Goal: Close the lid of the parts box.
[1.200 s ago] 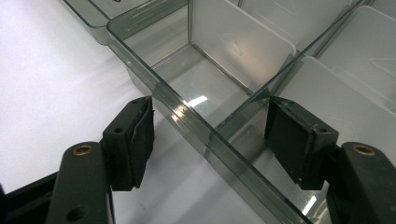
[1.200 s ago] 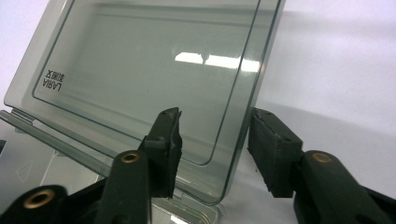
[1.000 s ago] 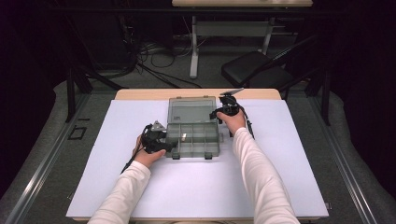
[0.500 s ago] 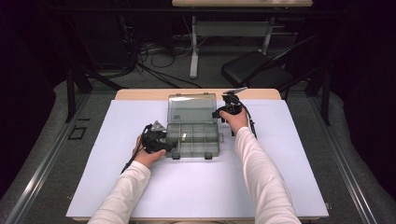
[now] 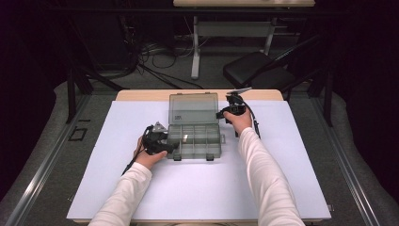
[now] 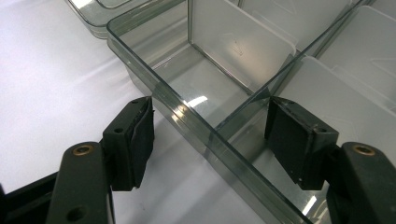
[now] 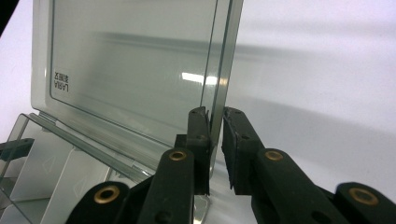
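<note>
A clear plastic organizer box (image 5: pixel 194 141) with several compartments sits mid-table on the white mat, its lid (image 5: pixel 193 108) raised at the back. My left gripper (image 5: pixel 170 147) is at the box's front left corner. In the left gripper view it (image 6: pixel 210 107) straddles the side wall (image 6: pixel 187 121), with one pad against the outside and the other against an inner divider. My right gripper (image 5: pixel 221 114) is at the lid's right edge. Its jaws (image 7: pixel 215 114) have just been closing, and the pads now pinch the rim of the lid (image 7: pixel 130 70).
The white mat (image 5: pixel 282 179) covers most of the wooden table (image 5: pixel 141 95). A black chair (image 5: pixel 256 70) and a tangle of cables (image 5: pixel 155 61) lie on the floor beyond the far edge. Both forearms come in from the bottom.
</note>
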`<state>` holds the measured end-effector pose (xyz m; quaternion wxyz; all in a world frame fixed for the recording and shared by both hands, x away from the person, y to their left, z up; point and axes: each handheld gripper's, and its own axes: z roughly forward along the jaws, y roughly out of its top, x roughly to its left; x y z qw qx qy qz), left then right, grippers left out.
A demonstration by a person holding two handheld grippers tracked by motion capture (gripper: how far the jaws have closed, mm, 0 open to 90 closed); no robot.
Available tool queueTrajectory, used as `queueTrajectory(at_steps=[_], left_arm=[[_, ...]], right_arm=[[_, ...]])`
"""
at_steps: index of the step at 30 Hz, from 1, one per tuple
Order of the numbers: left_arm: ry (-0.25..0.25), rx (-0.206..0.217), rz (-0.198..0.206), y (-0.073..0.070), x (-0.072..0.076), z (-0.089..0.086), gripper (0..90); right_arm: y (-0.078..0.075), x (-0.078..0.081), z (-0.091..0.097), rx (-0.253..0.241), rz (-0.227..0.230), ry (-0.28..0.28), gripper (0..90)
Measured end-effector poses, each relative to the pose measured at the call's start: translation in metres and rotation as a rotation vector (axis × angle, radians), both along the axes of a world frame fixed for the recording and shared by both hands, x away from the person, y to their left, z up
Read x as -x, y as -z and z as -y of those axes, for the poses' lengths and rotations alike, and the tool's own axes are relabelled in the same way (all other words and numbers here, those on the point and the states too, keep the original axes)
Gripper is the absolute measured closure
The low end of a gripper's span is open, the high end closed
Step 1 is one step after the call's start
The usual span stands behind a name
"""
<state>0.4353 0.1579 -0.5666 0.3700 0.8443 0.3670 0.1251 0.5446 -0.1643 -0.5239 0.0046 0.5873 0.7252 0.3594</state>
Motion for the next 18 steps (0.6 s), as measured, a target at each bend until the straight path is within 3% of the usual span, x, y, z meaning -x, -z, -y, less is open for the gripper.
queueTrajectory(at_steps=[18], left_arm=[[-0.002, -0.001, 0.0, -0.0001, -0.0002, 0.0001, 33.4]], right_arm=[[0.0081, 0.0097, 0.0086, -0.108, 0.076, 0.014, 84.2]])
